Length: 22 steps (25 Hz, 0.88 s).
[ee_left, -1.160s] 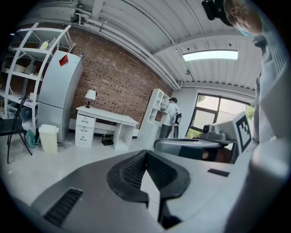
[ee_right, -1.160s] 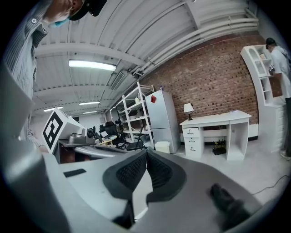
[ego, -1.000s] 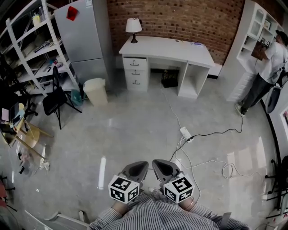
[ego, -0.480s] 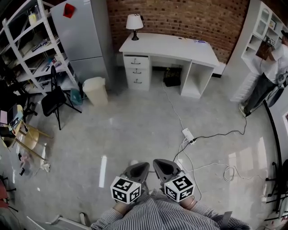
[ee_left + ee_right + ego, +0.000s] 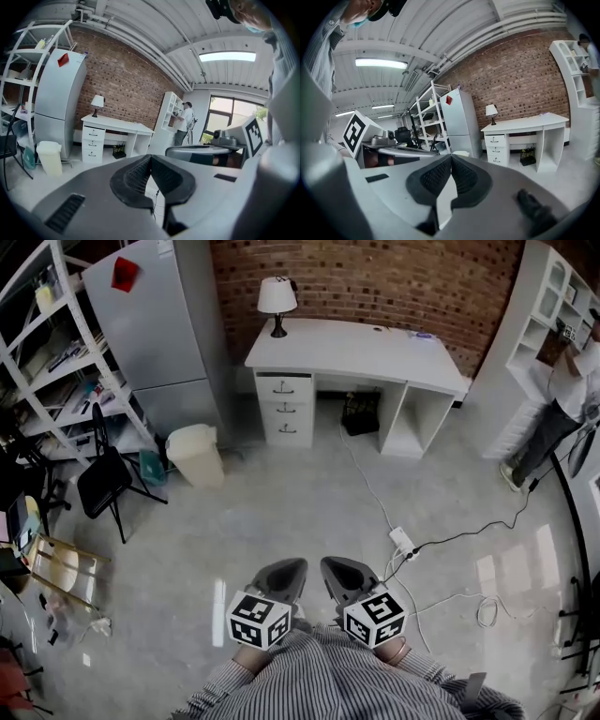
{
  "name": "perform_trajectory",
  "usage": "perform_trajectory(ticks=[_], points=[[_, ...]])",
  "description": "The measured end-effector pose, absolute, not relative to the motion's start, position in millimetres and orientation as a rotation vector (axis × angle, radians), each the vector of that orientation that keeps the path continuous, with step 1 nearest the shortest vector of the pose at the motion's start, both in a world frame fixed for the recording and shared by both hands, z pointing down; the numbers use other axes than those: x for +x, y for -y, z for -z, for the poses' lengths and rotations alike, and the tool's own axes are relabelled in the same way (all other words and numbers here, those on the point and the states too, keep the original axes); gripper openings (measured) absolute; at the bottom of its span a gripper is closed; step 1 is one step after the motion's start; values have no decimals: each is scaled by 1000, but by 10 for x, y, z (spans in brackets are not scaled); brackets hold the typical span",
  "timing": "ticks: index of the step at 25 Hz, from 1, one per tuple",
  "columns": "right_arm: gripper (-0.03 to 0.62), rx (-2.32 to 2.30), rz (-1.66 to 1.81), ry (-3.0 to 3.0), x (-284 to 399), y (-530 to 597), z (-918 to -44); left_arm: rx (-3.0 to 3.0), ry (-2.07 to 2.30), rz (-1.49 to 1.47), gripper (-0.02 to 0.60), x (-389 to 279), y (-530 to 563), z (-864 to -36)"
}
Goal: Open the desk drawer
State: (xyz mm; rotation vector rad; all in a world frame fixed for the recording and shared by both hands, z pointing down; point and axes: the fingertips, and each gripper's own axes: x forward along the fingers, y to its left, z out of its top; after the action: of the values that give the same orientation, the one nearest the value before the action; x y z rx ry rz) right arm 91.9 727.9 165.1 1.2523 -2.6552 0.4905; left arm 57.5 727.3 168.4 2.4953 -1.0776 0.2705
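- Currently both grippers sit low in the head view, side by side, just ahead of the wearer's striped shirt (image 5: pixel 328 681).
- I read the left gripper (image 5: pixel 286 573) (image 5: pixel 150 159) as closed, with its ribbed pads together and nothing between them.
- I see the same on the right gripper (image 5: pixel 342 575) (image 5: pixel 451 161): closed and empty.
- Target is the white three-drawer stack (image 5: pixel 286 407) at the left end of the white desk (image 5: pixel 356 348). All fronts sit flush, and it is well apart from both grippers.
- Surface is a grey polished concrete floor (image 5: pixel 281 502), glossy, with a white power strip (image 5: pixel 403 540) and cables trailing across it.
- The desk backs onto a red brick wall (image 5: pixel 375 277), with a white-shaded table lamp (image 5: pixel 277 298) on its left end.
- Left side has a tall grey fridge (image 5: pixel 155 324), white metal shelving (image 5: pixel 56 352), a cream bin (image 5: pixel 195 454) and a black folding chair (image 5: pixel 98 479).
- Right side has a white bookcase (image 5: pixel 539 324) with a person (image 5: pixel 562 390) standing at it.
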Motion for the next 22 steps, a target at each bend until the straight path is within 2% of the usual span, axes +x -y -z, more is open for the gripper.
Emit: perform_trajectory(ticks=[7, 22], points=[[17, 1238, -523, 2636, 386, -6434, -1738, 2533, 1045, -318, 12, 165, -6307, -1751], [17, 1112, -573, 2630, 43, -4963, -1967, 2452, 1151, -284, 12, -292, -4924, -1946]])
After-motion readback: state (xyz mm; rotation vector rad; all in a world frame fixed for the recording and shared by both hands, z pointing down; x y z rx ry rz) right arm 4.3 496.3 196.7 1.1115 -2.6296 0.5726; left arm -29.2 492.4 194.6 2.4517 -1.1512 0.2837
